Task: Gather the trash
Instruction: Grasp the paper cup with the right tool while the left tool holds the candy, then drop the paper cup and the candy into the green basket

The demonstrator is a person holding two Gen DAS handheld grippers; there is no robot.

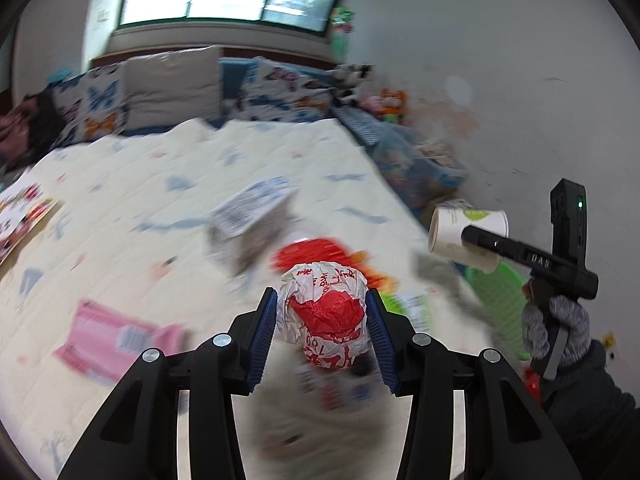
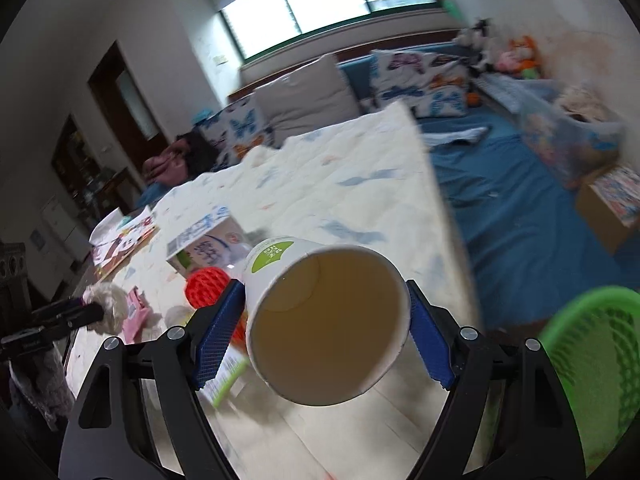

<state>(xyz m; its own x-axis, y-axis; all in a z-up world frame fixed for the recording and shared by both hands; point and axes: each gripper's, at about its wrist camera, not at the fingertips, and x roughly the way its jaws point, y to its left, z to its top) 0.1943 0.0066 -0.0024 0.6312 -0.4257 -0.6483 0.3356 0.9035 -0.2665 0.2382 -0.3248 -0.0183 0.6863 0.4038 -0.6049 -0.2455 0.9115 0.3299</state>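
Note:
My left gripper is shut on a crumpled red-and-white paper ball, held above the bed. My right gripper is shut on a white paper cup with a green label, its open mouth facing the camera. The cup also shows in the left wrist view, held at the right near the wall. A green plastic basket stands at the lower right, beside the bed edge; it also shows in the left wrist view. The left gripper shows at the far left of the right wrist view, holding the paper ball.
On the cream quilt lie a milk carton, a red mesh wrapper, a pink packet and picture books. Pillows and toys line the back. A blue sheet and boxes lie right.

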